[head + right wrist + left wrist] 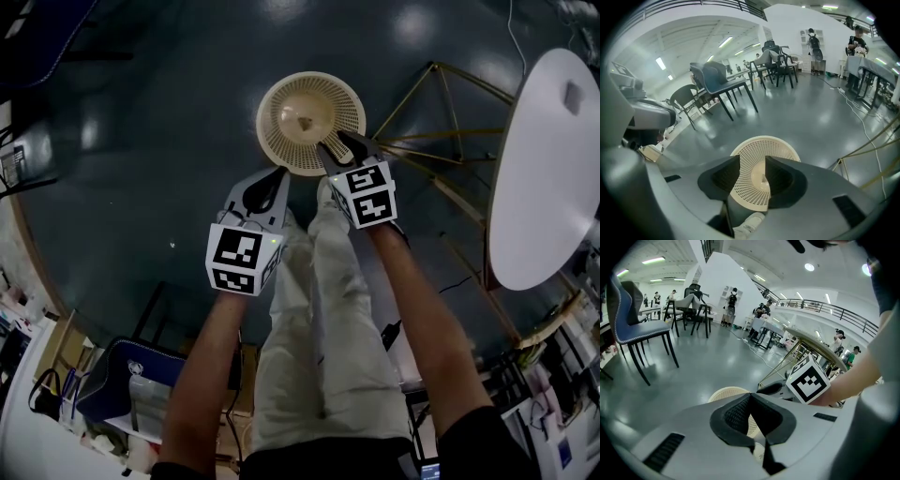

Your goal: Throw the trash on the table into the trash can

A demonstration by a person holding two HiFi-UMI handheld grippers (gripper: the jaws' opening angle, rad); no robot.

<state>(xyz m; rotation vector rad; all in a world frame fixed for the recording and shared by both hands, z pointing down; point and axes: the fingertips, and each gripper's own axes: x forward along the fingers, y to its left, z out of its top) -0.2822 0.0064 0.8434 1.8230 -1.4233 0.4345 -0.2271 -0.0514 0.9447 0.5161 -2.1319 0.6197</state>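
One scrap lay at the bottom of the trash can, straight beneath the right gripper, whose jaws stood apart and empty over the rim. Left gripper, tips pinched together on nothing, hung just short of it.

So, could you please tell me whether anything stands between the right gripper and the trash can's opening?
Nothing visible does. The right gripper hangs over the trash can with its jaws apart and empty, and the can's mouth is uncovered. A small scrap lies on its bottom.
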